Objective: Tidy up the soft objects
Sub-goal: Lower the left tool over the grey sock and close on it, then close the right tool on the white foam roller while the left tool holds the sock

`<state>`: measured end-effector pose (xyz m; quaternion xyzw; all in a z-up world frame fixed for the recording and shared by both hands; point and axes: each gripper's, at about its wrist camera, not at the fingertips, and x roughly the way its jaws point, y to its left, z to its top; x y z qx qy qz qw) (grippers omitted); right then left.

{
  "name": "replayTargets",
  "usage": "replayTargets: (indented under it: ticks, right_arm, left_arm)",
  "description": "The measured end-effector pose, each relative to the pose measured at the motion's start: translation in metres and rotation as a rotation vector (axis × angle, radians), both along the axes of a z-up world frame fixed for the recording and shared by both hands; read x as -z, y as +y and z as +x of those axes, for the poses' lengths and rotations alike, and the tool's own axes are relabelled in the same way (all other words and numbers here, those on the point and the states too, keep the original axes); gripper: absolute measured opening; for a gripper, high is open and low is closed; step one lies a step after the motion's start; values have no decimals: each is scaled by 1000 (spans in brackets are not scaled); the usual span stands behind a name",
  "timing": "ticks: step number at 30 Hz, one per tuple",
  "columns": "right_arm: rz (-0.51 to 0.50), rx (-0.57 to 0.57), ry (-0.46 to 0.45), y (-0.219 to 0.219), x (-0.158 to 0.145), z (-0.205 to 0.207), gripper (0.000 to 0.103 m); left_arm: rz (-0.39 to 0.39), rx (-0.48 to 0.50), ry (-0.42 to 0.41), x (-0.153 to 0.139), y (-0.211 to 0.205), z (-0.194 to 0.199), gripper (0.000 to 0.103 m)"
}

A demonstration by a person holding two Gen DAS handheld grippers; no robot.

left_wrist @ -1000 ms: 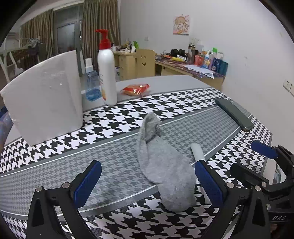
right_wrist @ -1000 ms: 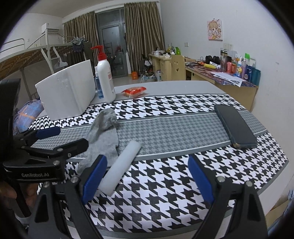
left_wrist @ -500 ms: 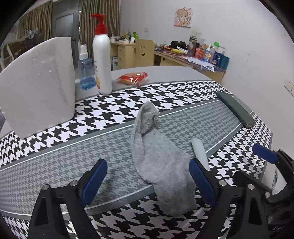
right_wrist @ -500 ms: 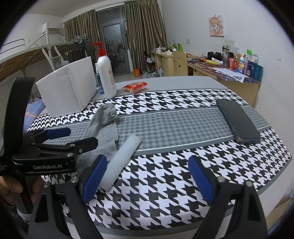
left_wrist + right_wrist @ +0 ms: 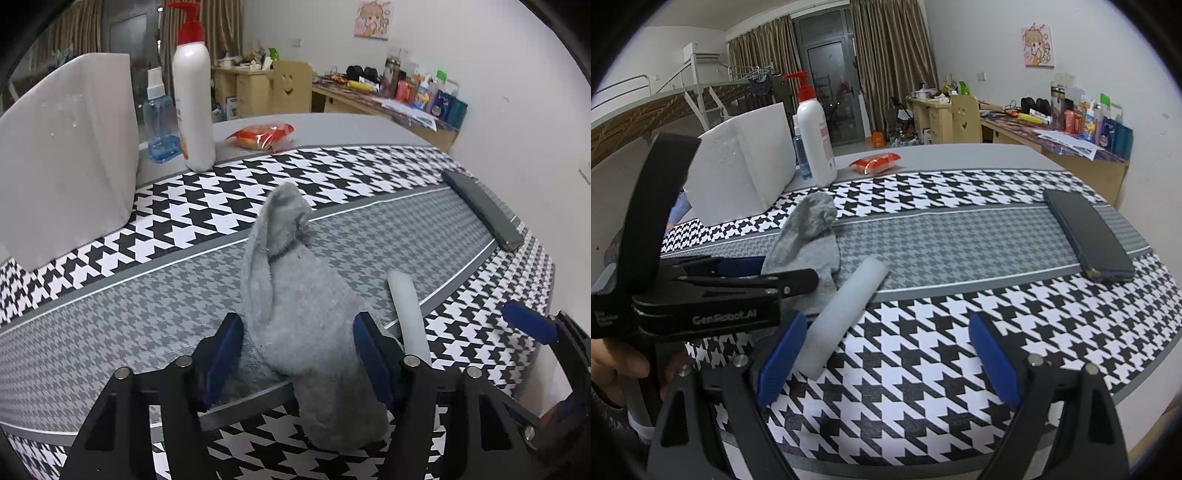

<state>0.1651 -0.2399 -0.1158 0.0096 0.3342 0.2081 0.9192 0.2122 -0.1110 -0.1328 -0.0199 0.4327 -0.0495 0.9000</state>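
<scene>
On the near edge of the desk [image 5: 369,133], over its houndstooth cloth [image 5: 960,332], we've got action. Biggest thing up top: the white foam block [image 5: 66,166] standing at the far left corner, with the pump bottle [image 5: 194,99] and the small blue spray bottle [image 5: 160,122] just beside it, a red snack packet [image 5: 264,134] behind them. Over by the right edge lies a dark phone [image 5: 1087,236], well apart from everything in play.

Now the prize: the grey sock [image 5: 295,302]. It lies lengthwise, one end at the near edge and the other pointing away toward the far side, its long axis running almost straight along the line of the left gripper [image 5: 295,354]. That's the key relation: the near end of the sock sits squarely between the blue pads [image 5: 369,354], crosswise to the pinch. The jaws are closing, sock between them, the right pad at the fabric's edge, the left one with a sliver of cloth showing, so not pinching yet, I'd say. The left hand is clearly the nearer one.

The right gripper [image 5: 886,365] hovers with its fingers spread wide and empty; the white foam roll [image 5: 846,314] lies just beside its left pad, touching the sock's side.

Compared with a second back: the left gripper has dropped in closer and narrowed a good deal, while sock and roll haven't budged.
</scene>
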Motion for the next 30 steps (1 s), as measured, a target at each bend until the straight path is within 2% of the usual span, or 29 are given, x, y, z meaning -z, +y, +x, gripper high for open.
replayTargets:
  ticks: [3,6,8,14,18,30]
  right_arm:
    - [4,-6,4,0,1,2,92]
    - [5,0,9,-1,2,3,92]
    - [7,2,12,0,2,3,92]
    - [-3,-7,18,10,3,2,92]
    - [-13,-8,8,15,0,0,92]
    - [-39,12,21,26,-3,2,92]
  left_arm:
    - [18,14,-10,1,-5,0,54]
    - [39,14,-19,1,-6,1,37]
    - [41,0,-20,1,-3,3,12]
    - [-33,11,-10,-3,7,-1,10]
    - [-30,8,-36,-9,10,-10,10]
    - [9,4,-43,-11,15,-23,10]
